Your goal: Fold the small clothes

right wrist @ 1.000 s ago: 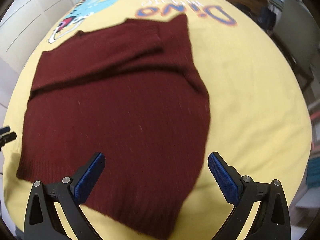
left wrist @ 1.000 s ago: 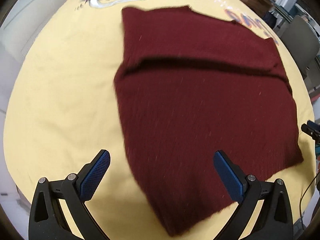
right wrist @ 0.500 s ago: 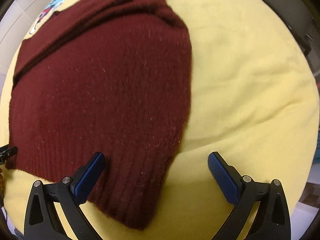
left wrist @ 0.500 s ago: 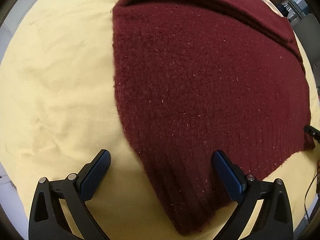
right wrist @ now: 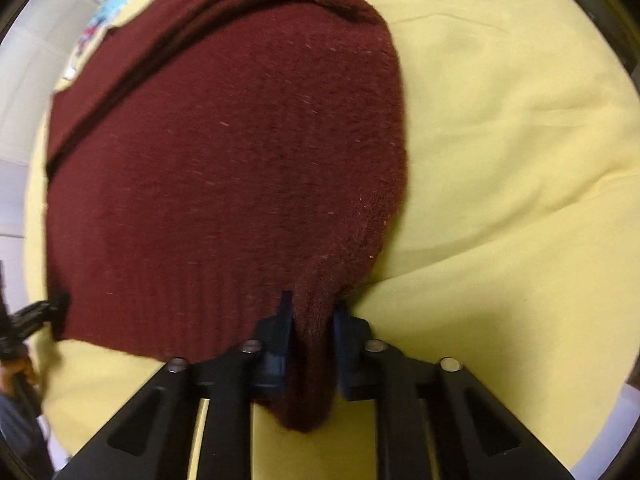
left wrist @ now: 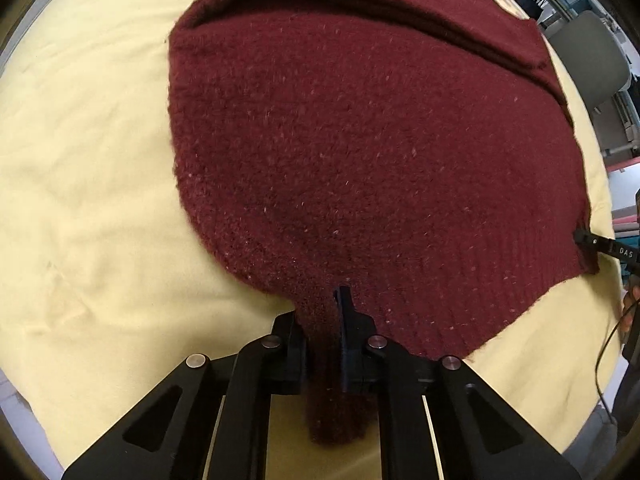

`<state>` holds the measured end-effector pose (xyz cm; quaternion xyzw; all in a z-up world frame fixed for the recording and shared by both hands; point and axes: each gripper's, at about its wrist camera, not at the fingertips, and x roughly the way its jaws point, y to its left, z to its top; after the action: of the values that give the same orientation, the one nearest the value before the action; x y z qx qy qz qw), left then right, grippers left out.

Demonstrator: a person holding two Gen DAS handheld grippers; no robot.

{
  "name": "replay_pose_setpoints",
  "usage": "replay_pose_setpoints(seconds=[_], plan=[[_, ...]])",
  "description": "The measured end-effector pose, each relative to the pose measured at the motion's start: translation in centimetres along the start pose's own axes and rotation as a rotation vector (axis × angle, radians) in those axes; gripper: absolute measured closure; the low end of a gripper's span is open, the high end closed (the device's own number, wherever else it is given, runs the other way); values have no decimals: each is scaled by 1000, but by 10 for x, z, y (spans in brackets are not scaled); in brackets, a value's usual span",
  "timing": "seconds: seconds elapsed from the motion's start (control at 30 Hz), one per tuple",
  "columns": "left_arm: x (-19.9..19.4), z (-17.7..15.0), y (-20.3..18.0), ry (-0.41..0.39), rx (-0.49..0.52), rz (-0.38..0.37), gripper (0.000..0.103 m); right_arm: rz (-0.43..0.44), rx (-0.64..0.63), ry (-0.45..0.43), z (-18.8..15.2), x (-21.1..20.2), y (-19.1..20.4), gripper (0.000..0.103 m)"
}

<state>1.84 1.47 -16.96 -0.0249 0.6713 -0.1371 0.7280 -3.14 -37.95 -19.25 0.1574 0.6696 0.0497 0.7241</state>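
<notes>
**Both grippers clamped on the sweater's near corners**

A dark red knit sweater [left wrist: 360, 140] lies spread on a yellow cloth [left wrist: 80, 200] that covers the work surface; its far part is folded over in a band, with a dark crease running across below the fold; the ribbed hem runs along the near edge.

The left gripper [left wrist: 324, 320] points steeply down at the cloth; its jaws are pressed together on the sweater's near left corner, and a bunch of knit is squeezed between the blue pads and hangs out behind them toward the camera; the fabric just ahead of the jaws is drawn up into a small ridge.

The right gripper [right wrist: 312, 316] stands the same way at the near right corner; its jaws are clamped on a thick wad of the ribbed hem, which sticks out behind the pads; the sweater's right edge curves down into the grip.

Each wrist view catches the other gripper's black tip at the opposite hem corner; in the left view it touches the hem's far end at the frame's right edge.

A printed cartoon in blue [right wrist: 116, 8] shows on the cloth beyond the sweater; a grey chair [left wrist: 592, 64] stands past the surface's far right side.
</notes>
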Motion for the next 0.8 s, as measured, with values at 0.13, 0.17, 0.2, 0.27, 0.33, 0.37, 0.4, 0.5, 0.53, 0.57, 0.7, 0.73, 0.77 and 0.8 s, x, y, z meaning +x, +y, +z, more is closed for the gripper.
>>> replay_pose_setpoints(seconds=[0.13,0.17,0.2,0.27,0.33,0.37,0.4,0.5,0.53,0.57,0.7,0.73,0.77,0.8], plan=[[-20,7,-3,-39,4,-41,94,40,-10,-35,3,-17,3,88],[-24,9,-3,-46,7,-57,94,52,-16,-51,5,-24,4,88],[-28,12,-3,-51,6,-75,94,61,-20,-65,7,-30,5,88],[-42,23,-5,-74,5,-86,94,77,-33,-100,14,-44,8,88],[-53,34,-6,-108,1,-94,94,70,-50,-137,19,-56,15,89],[-59,42,-1,-122,0,-98,94,68,-60,-164,24,-65,17,89],[-66,43,2,-140,2,-103,94,75,-60,-182,28,-71,18,89],[-88,65,8,-201,7,-105,94,103,-57,-245,48,-91,20,90],[-94,73,7,-223,9,-102,94,100,-59,-263,54,-98,22,90],[-100,80,6,-245,9,-99,94,90,-66,-282,63,-103,23,90],[-122,103,12,-325,-4,-89,94,76,-82,-355,86,-115,39,90],[-130,108,16,-338,-6,-87,94,77,-82,-367,91,-119,39,90],[-136,115,17,-354,-8,-85,94,77,-81,-383,97,-120,42,90],[-141,122,17,-370,-12,-84,94,77,-78,-405,108,-126,44,90]])
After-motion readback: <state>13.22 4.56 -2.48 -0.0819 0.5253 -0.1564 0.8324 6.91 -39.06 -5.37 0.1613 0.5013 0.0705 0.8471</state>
